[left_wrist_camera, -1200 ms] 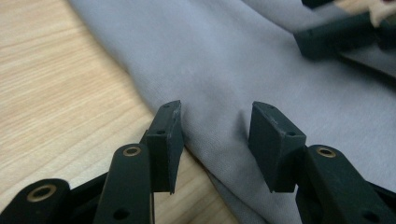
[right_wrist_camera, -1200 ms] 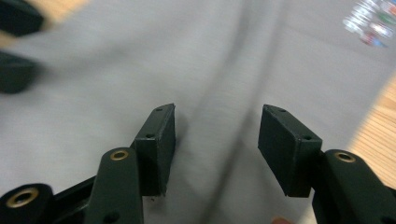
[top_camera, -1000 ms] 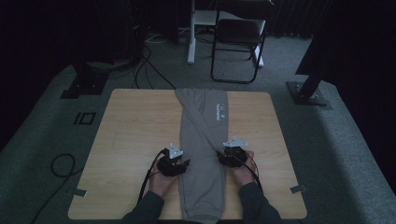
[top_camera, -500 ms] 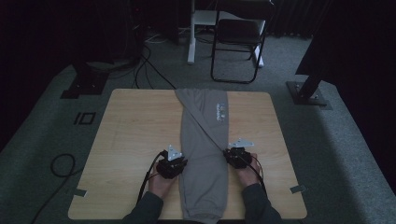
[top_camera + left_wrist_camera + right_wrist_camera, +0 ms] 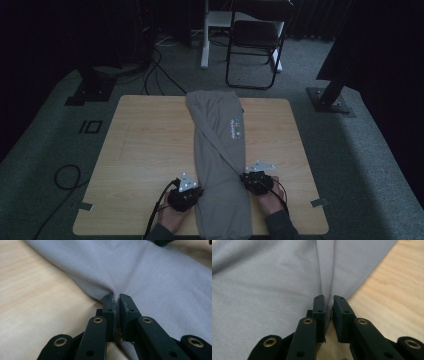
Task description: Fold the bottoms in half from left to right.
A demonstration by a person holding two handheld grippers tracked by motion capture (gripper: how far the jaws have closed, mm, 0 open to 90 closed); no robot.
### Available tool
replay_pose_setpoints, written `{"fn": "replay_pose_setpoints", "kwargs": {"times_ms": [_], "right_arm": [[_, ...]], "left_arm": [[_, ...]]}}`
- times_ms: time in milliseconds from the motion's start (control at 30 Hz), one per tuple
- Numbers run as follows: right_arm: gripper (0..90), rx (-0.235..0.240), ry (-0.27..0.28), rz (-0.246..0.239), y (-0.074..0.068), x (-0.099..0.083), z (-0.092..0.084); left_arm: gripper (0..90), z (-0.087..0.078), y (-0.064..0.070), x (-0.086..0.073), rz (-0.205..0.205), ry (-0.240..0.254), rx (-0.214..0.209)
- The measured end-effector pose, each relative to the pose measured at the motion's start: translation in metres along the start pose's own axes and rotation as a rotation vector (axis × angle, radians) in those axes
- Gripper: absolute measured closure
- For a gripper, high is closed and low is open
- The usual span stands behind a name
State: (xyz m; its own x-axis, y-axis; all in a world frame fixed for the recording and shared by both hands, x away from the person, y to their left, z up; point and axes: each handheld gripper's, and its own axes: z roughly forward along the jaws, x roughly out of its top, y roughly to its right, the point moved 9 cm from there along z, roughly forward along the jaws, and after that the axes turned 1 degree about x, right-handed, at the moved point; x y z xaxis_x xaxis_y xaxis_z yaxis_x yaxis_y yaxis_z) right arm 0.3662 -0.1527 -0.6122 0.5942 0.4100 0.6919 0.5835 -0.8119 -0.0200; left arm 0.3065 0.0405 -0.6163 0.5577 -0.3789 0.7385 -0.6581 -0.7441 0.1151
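Left gripper (image 5: 116, 298): you are clamping it on the left edge of the grey trousers (image 5: 220, 165), a ridge of cloth pinched up between the jaws; they have just been closing on that fold. Right gripper (image 5: 329, 300): you are pinching the opposite edge in the same way, its jaws having just been closing too, with a pleat of fabric running up from between them.

Trousers: lying lengthwise down the middle of the counter (image 5: 145, 145), waistband at the far edge, legs running toward you and reaching the near edge. One leg is lying folded over the other, so the garment is already halved along its length. A small printed logo (image 5: 235, 129) is facing up near the far end.

Progress, as judged: both grasps are made at about the lower third of the legs; the crosswise fold is not yet done and is likely what you are preparing, by lifting the near part toward the waistband.

Counter: pale wood grain, bare on both sides of the trousers.

Room: dim, grey carpet (image 5: 360, 165), a black folding chair (image 5: 255, 45) beyond the far edge, cables (image 5: 65, 175) trailing on the floor at left, a dark stand base (image 5: 330, 100) at right.
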Motion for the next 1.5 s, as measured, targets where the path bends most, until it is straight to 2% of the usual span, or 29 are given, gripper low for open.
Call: {"fn": "replay_pose_setpoints", "kwargs": {"times_ms": [67, 100, 167, 233, 267, 300, 333, 467, 567, 667, 733, 800, 900, 1000, 1067, 1133, 1200, 1300, 1367, 1433, 1467, 1500], "right_arm": [[79.9, 0.014, -0.014, -0.011, -0.003, -0.006, -0.006], [78.7, 0.018, -0.019, -0.016, -0.005, -0.009, -0.009], [72.3, 0.008, -0.023, -0.037, -0.006, -0.011, -0.012], [62.1, -0.013, -0.015, -0.067, -0.006, -0.009, -0.010], [59.6, -0.020, -0.010, -0.082, -0.007, -0.006, -0.008], [57.4, -0.028, -0.013, -0.091, -0.008, -0.003, -0.005], [55.7, -0.037, -0.009, -0.108, -0.009, 0.001, -0.002], [54.3, -0.057, -0.001, -0.164, -0.010, 0.021, 0.018], [54.6, -0.080, -0.008, -0.166, -0.007, 0.038, 0.033], [54.9, -0.085, -0.004, -0.162, -0.004, 0.054, 0.047], [55.0, -0.091, -0.002, -0.178, -0.005, 0.063, 0.056], [55.1, -0.098, 0.002, -0.196, -0.006, 0.072, 0.064], [56.2, -0.097, 0.002, -0.221, -0.007, 0.082, 0.073], [76.6, -0.085, -0.002, -0.196, -0.003, 0.089, 0.075], [88.8, -0.094, 0.003, -0.171, 0.003, 0.091, 0.070], [89.8, -0.067, 0.025, -0.129, 0.007, 0.093, 0.061], [89.9, -0.049, 0.060, -0.119, 0.008, 0.094, 0.049], [89.9, -0.043, 0.105, -0.112, 0.010, 0.095, 0.034], [89.9, -0.043, 0.141, -0.090, 0.013, 0.097, 0.025], [89.8, -0.044, 0.182, -0.056, 0.016, 0.097, 0.016], [89.8, -0.050, 0.196, -0.039, 0.020, 0.096, 0.012], [89.8, -0.067, 0.196, -0.023, 0.025, 0.093, 0.011]], "left_arm": [[83.6, -0.004, 0.009, -0.005, 0.018, -0.013, -0.028], [81.1, -0.006, 0.012, -0.006, 0.041, -0.020, -0.034], [70.5, -0.009, 0.012, -0.003, 0.069, 0.001, -0.031], [63.4, -0.012, 0.006, 0.007, 0.061, 0.043, -0.020], [61.2, -0.013, 0.001, 0.014, 0.055, 0.060, -0.004], [59.5, -0.013, 0.001, 0.014, 0.055, 0.060, -0.004], [58.1, -0.013, -0.012, 0.026, 0.056, 0.082, 0.042], [57.9, 0.003, -0.045, 0.044, 0.037, 0.082, 0.145], [58.2, 0.020, -0.064, 0.051, 0.020, 0.055, 0.198], [59.5, 0.032, -0.076, 0.055, 0.018, 0.033, 0.231], [61.8, 0.038, -0.081, 0.058, 0.003, 0.032, 0.239], [64.6, 0.042, -0.084, 0.058, 0.012, 0.020, 0.255], [72.1, 0.045, -0.083, 0.057, 0.002, 0.027, 0.239], [83.3, 0.046, -0.083, 0.057, 0.021, 0.020, 0.263], [87.2, 0.045, -0.084, 0.056, 0.017, 0.021, 0.266], [88.3, 0.043, -0.084, 0.056, 0.011, 0.027, 0.277], [88.7, 0.039, -0.083, 0.058, 0.007, 0.049, 0.279], [88.8, 0.028, -0.078, 0.066, 0.001, 0.111, 0.284], [89.0, 0.021, -0.074, 0.073, 0.006, 0.150, 0.280], [88.5, 0.019, -0.071, 0.076, 0.012, 0.159, 0.273], [85.4, 0.020, -0.068, 0.080, 0.033, 0.157, 0.290], [82.9, 0.023, -0.068, 0.081, 0.036, 0.149, 0.288]]}}
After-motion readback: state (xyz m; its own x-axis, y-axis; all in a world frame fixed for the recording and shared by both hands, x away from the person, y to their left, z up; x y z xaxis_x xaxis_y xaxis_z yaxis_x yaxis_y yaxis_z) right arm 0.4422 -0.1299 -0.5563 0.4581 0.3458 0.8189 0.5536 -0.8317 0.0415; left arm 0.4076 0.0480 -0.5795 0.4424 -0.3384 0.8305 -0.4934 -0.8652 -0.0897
